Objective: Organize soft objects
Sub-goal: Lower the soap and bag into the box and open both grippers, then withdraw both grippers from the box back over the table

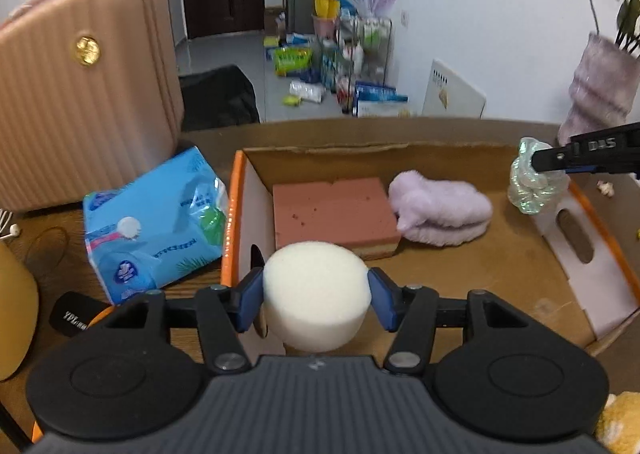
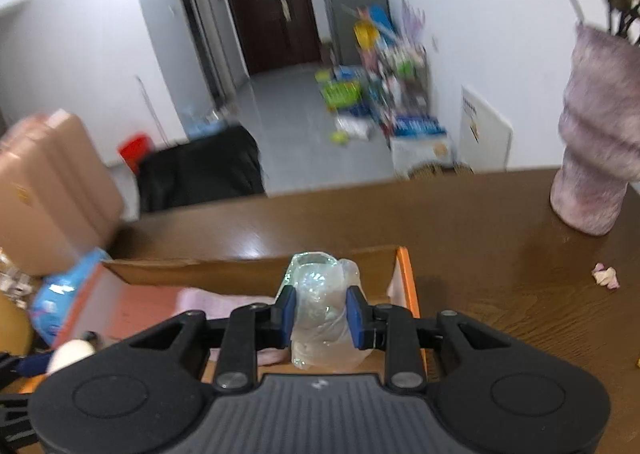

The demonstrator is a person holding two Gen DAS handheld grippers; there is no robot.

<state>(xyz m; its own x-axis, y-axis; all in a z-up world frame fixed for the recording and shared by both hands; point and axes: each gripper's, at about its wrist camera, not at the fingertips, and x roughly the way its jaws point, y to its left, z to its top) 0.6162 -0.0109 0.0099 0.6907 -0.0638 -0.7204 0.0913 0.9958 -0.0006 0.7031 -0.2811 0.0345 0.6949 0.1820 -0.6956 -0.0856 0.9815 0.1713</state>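
My left gripper (image 1: 315, 294) is shut on a round white sponge (image 1: 316, 290) and holds it over the near left corner of the open cardboard box (image 1: 520, 266). Inside the box lie a pink rectangular sponge (image 1: 334, 212) and a fluffy lilac cloth (image 1: 440, 210). My right gripper (image 2: 321, 314) is shut on a clear crumpled plastic wad (image 2: 320, 314) and holds it above the box's right wall (image 2: 408, 286). In the left wrist view the right gripper (image 1: 536, 168) and its wad (image 1: 534, 184) show at the box's right side.
A blue tissue pack (image 1: 156, 222) lies left of the box, with a pink suitcase (image 1: 80, 94) behind it. A lilac vase (image 2: 596, 142) with flowers stands at the table's far right. A small crumpled scrap (image 2: 606, 275) lies on the wooden table (image 2: 520, 254).
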